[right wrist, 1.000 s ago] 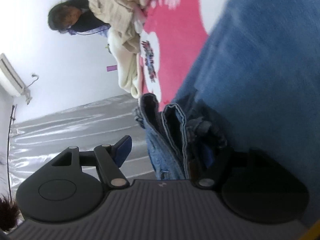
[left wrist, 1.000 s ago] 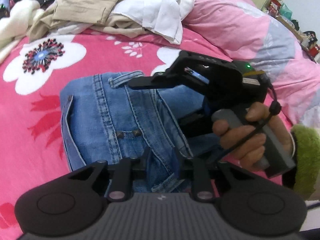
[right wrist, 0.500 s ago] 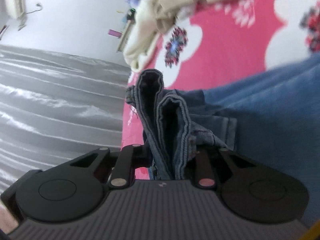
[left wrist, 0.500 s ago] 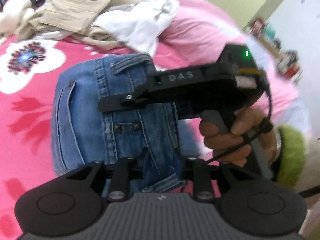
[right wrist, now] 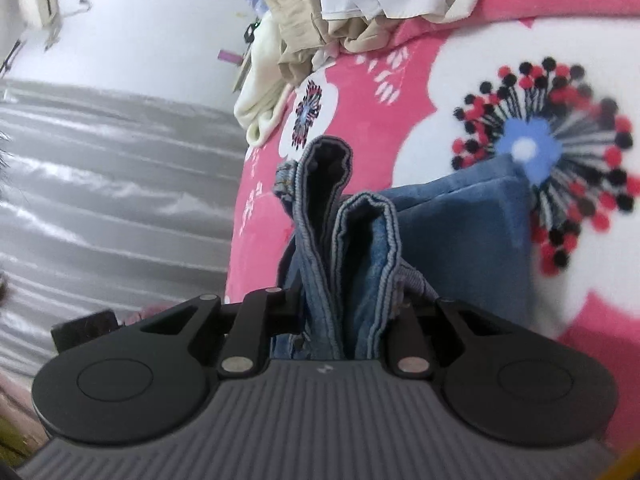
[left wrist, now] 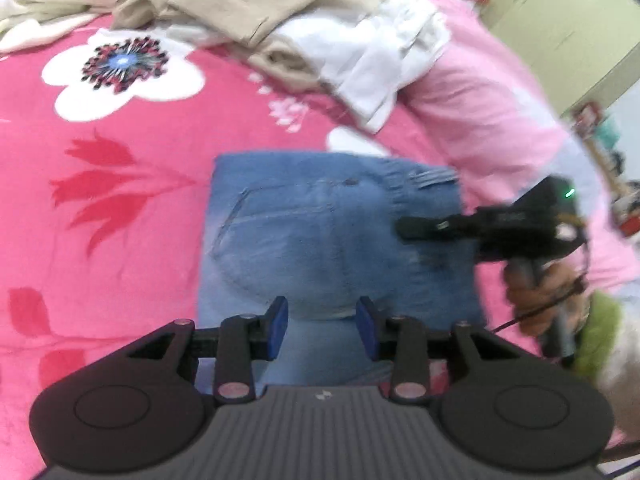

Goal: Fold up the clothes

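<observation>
My right gripper (right wrist: 344,320) pinches a bunched edge of the jeans (left wrist: 332,232); I should keep that pinch firm and lay the edge flat, corners matched, before letting go. My left gripper (left wrist: 322,326) has just been opening, blue pads spread with nothing between them, tilted down over the folded jeans at twelve o'clock. A pile of clothes (left wrist: 288,24) lies beyond, on the pink bedspread (left wrist: 120,200).
</observation>
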Demonstrator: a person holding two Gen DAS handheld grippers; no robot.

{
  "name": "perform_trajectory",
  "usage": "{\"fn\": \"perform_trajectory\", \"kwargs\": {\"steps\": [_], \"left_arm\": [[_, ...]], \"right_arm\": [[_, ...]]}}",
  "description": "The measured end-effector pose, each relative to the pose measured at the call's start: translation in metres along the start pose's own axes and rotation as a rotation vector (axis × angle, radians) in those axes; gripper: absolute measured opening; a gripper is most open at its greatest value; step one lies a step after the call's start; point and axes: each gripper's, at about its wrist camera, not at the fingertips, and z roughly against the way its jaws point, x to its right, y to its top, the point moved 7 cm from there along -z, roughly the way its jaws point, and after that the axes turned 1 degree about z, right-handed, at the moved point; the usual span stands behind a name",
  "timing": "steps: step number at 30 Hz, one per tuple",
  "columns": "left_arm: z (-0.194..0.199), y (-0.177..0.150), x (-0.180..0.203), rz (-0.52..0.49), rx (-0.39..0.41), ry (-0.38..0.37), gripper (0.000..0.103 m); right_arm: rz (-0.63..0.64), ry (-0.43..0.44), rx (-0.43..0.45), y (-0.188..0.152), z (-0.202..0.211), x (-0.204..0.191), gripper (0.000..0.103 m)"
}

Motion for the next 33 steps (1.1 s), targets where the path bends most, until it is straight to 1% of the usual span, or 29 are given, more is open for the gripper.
{"fn": "perform_trajectory", "kwargs": {"steps": [1,2,3,4,5,6,7,8,10,11,13,14,16,18,19,20,21,22,23,25,26,27,28,31,32,33], "left_arm": [[-0.011,-0.005,-0.002,-0.007,-0.020,0.024,0.038],[-0.018,-0.010,-0.002,-0.014,-0.030,0.038,0.039],[-0.023,-0.014,-0.002,-0.018,-0.027,0.056,0.039],[-0.025,-0.016,-0.002,-0.023,-0.018,0.075,0.039],[-0.025,-0.016,-0.002,-0.024,-0.010,0.085,0.040],[-0.024,-0.016,-0.002,-0.020,-0.004,0.087,0.040],[-0.022,-0.017,-0.003,-0.007,0.000,0.087,0.040],[-0.020,-0.016,-0.005,0.006,0.001,0.085,0.040],[-0.012,-0.013,-0.007,0.017,0.011,0.091,0.040],[-0.006,-0.012,-0.006,0.015,0.027,0.103,0.040],[0.006,-0.009,-0.006,0.007,0.069,0.124,0.040],[0.008,-0.007,-0.007,0.004,0.078,0.133,0.042],[0.005,-0.007,-0.008,-0.011,0.071,0.156,0.042],[-0.006,-0.014,-0.007,-0.046,0.028,0.185,0.042],[-0.012,-0.019,-0.007,-0.069,0.012,0.198,0.042],[-0.016,-0.025,-0.006,-0.087,0.003,0.207,0.043],[-0.017,-0.031,-0.007,-0.094,0.001,0.208,0.043],[-0.018,-0.037,-0.008,-0.096,0.001,0.205,0.043],[-0.019,-0.041,-0.008,-0.102,0.000,0.209,0.044],[-0.019,-0.048,-0.008,-0.121,-0.001,0.219,0.045],[-0.017,-0.049,-0.008,-0.127,0.000,0.220,0.045],[-0.016,-0.050,-0.009,-0.122,0.002,0.217,0.045],[-0.015,-0.051,-0.011,-0.106,0.005,0.211,0.045],[-0.015,-0.053,-0.014,-0.076,0.019,0.211,0.045],[-0.015,-0.053,-0.013,-0.074,0.026,0.217,0.045],[-0.016,-0.054,-0.013,-0.073,0.035,0.223,0.045]], "right_arm": [[-0.010,-0.021,-0.019,-0.001,-0.002,0.011,0.019],[-0.035,-0.056,-0.045,-0.003,-0.004,0.024,0.024],[-0.071,-0.081,-0.066,-0.004,-0.005,0.036,0.026],[-0.109,-0.073,-0.076,-0.004,-0.003,0.041,0.028],[-0.114,-0.080,-0.078,-0.004,0.002,0.039,0.033],[-0.100,-0.105,-0.076,-0.004,0.010,0.035,0.037],[-0.087,-0.129,-0.074,-0.004,0.018,0.030,0.039],[-0.069,-0.162,-0.069,-0.004,0.025,0.026,0.043],[-0.007,-0.267,-0.035,-0.007,0.050,0.013,0.044],[0.027,-0.324,-0.016,-0.008,0.063,0.006,0.044],[0.113,-0.408,0.037,-0.004,0.079,-0.011,0.041],[0.160,-0.442,0.068,-0.001,0.082,-0.019,0.036],[0.278,-0.475,0.125,0.012,0.067,-0.043,0.030],[0.386,-0.448,0.151,0.017,0.041,-0.065,0.025],[0.431,-0.437,0.142,0.012,0.031,-0.071,0.024],[0.463,-0.457,0.102,0.003,0.019,-0.067,0.024],[0.489,-0.491,0.046,-0.008,0.005,-0.058,0.024],[0.514,-0.557,-0.032,-0.023,-0.010,-0.040,0.022],[0.551,-0.611,-0.079,-0.037,-0.019,-0.020,0.018],[0.586,-0.621,-0.054,-0.048,-0.017,-0.009,0.018],[0.579,-0.628,-0.057,-0.047,-0.014,-0.011,0.018],[0.569,-0.645,-0.075,-0.040,-0.013,-0.017,0.017],[0.584,-0.660,-0.074,-0.034,-0.014,-0.025,0.018],[0.684,-0.654,-0.001,-0.016,-0.014,-0.056,0.018],[0.703,-0.654,0.014,-0.009,-0.016,-0.060,0.018],[0.715,-0.673,0.013,-0.004,-0.021,-0.058,0.018]]}}
